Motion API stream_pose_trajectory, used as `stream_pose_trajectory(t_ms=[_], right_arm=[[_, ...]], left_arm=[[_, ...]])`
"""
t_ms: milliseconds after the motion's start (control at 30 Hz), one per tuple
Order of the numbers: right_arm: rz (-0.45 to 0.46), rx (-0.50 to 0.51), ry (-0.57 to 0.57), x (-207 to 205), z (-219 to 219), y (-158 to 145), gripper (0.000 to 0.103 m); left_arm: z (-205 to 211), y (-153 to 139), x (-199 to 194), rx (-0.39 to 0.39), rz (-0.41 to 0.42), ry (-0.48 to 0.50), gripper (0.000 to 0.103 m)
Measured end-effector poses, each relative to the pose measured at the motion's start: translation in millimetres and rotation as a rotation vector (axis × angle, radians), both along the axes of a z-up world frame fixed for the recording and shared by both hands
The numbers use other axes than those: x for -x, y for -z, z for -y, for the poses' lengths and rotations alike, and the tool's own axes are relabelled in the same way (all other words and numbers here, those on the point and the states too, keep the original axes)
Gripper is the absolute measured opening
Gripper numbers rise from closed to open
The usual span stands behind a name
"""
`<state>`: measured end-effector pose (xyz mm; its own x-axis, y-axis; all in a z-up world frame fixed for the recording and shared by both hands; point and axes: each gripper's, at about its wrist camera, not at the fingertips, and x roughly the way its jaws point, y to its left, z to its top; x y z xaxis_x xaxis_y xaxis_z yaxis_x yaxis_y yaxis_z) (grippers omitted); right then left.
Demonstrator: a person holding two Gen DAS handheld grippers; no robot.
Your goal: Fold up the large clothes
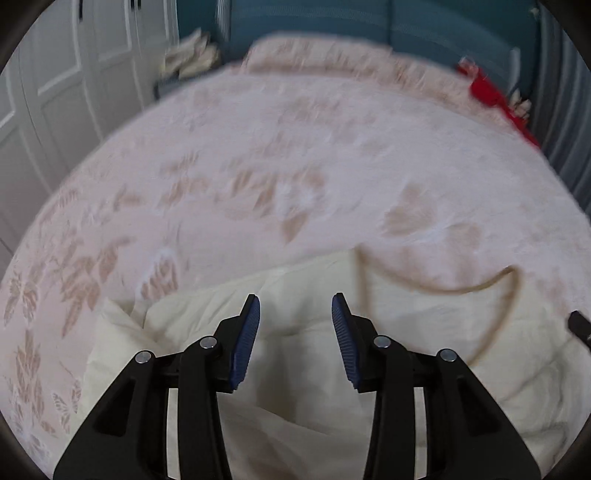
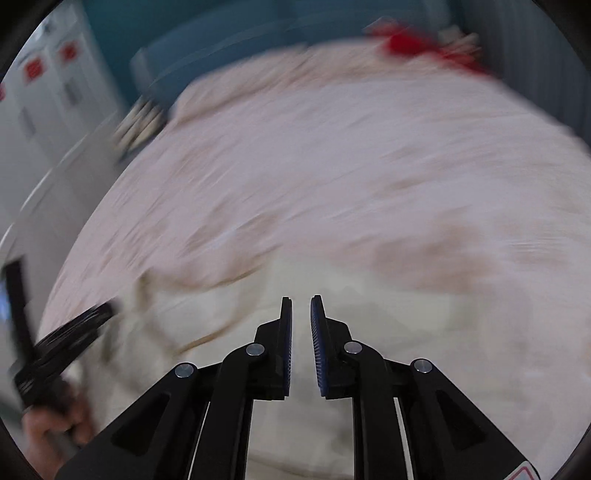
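A cream garment (image 1: pixel 303 273) with a thin tan trim (image 1: pixel 443 290) lies crumpled on the near part of the bed, and it also shows, blurred, in the right wrist view (image 2: pixel 388 332). My left gripper (image 1: pixel 295 306) hovers over it with its blue pads wide apart and nothing between them. My right gripper (image 2: pixel 301 306) is above the same cloth, its jaws a narrow gap apart and nothing pinched. In the right wrist view the left gripper (image 2: pixel 74 332) appears at the far left, held by a hand (image 2: pixel 48 424). A dark tip of the right gripper (image 1: pixel 580 325) shows at the right edge.
The bed carries a pink cover with a tan leaf pattern (image 1: pixel 295 147) (image 2: pixel 332 166). A red item (image 1: pixel 491 96) (image 2: pixel 410 42) lies at its far right corner. White wardrobe doors (image 1: pixel 55 92) stand left, a teal headboard (image 1: pixel 369 18) behind, and pale things (image 1: pixel 192 55) beside it.
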<state>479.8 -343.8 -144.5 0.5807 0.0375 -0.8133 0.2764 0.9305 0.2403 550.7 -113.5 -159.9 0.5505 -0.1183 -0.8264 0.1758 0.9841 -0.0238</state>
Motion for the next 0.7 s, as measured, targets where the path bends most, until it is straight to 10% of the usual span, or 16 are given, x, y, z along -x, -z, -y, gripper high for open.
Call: stream_pose_trajectory(t_ms=[133, 333, 700], right_arm=[[-0.039, 0.112, -0.020, -19.5, -15.7, 41.3, 0.006], [0.036, 0.011, 0.065, -12.5, 7.7, 48.9, 0.000], [0.014, 0.116, 0.087, -7.0, -5.5, 45.6, 0.000]], left_arm=[[1.9, 20.5, -3.5, -0.013, -0.001, -0.002, 0.040], [6.4, 34.5, 0.5, -0.037, 0.056, -0.005, 0.043], [0.9, 29.2, 10.1, -0.055, 0.071, -0.026, 0.048]])
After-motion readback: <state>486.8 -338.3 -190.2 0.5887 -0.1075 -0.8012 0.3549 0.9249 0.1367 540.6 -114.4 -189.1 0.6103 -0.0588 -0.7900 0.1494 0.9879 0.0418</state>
